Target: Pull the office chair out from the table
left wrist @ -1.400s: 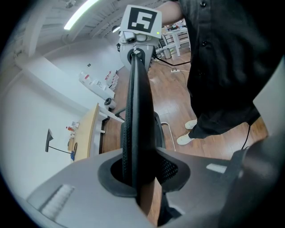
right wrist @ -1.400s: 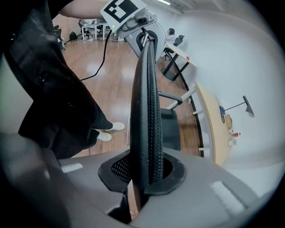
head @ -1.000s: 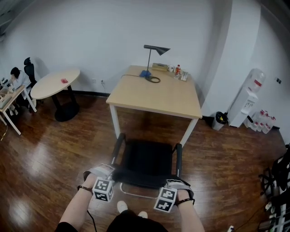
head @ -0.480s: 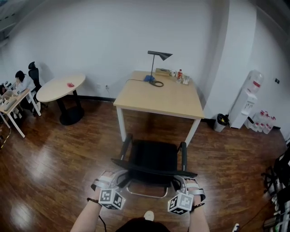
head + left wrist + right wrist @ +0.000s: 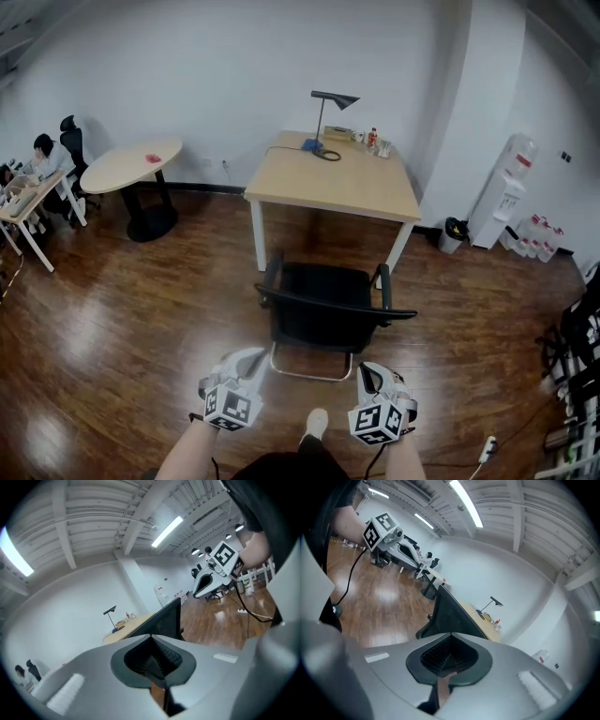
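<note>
The black office chair stands out on the wood floor, a little way from the light wooden table, its back toward me. My left gripper and right gripper hang low in the head view, behind the chair's back and apart from it. Both have just been closing and are shut with nothing between the jaws. The left gripper view shows its jaws closed, with the chair's back beyond. The right gripper view shows the same: closed jaws and the chair's back ahead.
A black desk lamp and small bottles stand at the table's far edge. A round table is at the left, with a seated person beyond. A water dispenser and a bin are at the right. A power strip lies on the floor.
The chair has rolled away from the table toward me. Both grippers have left the top of its back, drawn back toward me and risen.
</note>
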Available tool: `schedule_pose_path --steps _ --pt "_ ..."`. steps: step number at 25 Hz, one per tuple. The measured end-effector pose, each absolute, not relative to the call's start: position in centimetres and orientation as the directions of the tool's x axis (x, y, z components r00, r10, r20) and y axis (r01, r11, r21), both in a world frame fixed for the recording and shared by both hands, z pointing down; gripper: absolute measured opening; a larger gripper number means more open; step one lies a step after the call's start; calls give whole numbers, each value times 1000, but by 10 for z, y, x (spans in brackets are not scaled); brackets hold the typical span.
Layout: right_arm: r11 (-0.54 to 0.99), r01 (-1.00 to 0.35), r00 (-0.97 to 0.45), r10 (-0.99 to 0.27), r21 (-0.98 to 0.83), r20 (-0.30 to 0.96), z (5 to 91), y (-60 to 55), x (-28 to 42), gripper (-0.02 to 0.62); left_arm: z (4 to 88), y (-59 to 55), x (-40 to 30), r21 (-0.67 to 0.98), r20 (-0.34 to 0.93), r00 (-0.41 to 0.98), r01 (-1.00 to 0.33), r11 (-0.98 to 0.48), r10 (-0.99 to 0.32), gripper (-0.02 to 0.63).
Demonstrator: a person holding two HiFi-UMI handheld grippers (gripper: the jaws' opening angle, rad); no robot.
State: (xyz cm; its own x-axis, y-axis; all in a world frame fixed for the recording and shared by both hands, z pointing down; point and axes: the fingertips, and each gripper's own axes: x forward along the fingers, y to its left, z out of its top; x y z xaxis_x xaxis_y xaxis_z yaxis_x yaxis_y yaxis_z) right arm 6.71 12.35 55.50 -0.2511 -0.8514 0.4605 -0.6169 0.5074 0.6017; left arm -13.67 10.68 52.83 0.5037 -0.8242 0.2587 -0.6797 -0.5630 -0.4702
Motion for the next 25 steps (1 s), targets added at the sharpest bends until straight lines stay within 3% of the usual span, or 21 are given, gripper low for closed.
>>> schedule_pose_path --steps 11,15,20,25 --pt "397 -791 -272 -910 465 313 525 220 49 13 472 196 -179 -156 5 490 -861 -485 -872 2" --pt "360 -872 -297 -928 332 226 505 246 60 14 468 220 -180 -82 -14 492 -868 -490 -870 2" --pt "303 -952 -298 -948 32 109 481 271 108 14 470 236 -188 -72 -19 462 -885 -460 -886 2" --pt "301 -953 -301 -952 3 65 466 298 130 14 454 255 -203 -14 -51 414 -910 -413 -909 2"
